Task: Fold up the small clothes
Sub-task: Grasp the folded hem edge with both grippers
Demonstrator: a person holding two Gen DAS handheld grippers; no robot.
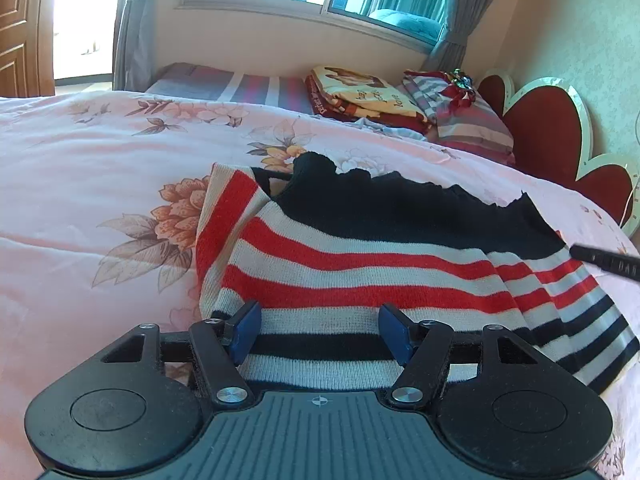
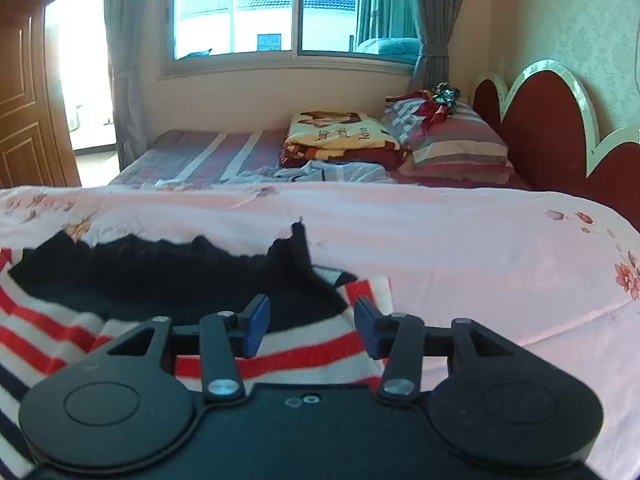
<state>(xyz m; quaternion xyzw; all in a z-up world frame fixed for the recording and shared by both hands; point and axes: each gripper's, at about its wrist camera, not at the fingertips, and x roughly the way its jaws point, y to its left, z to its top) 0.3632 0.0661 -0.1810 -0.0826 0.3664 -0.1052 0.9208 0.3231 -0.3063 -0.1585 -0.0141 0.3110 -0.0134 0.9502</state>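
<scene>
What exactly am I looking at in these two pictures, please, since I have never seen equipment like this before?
These are two hand-held grippers, one in each of a person's hands, each with a wide-angle camera looking along its two blue-padded fingers. One picture is from the left gripper, the other from the right gripper. Both hover over a striped sweater in red, white and black, lying on a pink floral quilt on a bed. Both sets of jaws stand open and hold nothing; the sweater lies beneath them, not pinched. Further back are folded bedding and a striped pillow.
</scene>
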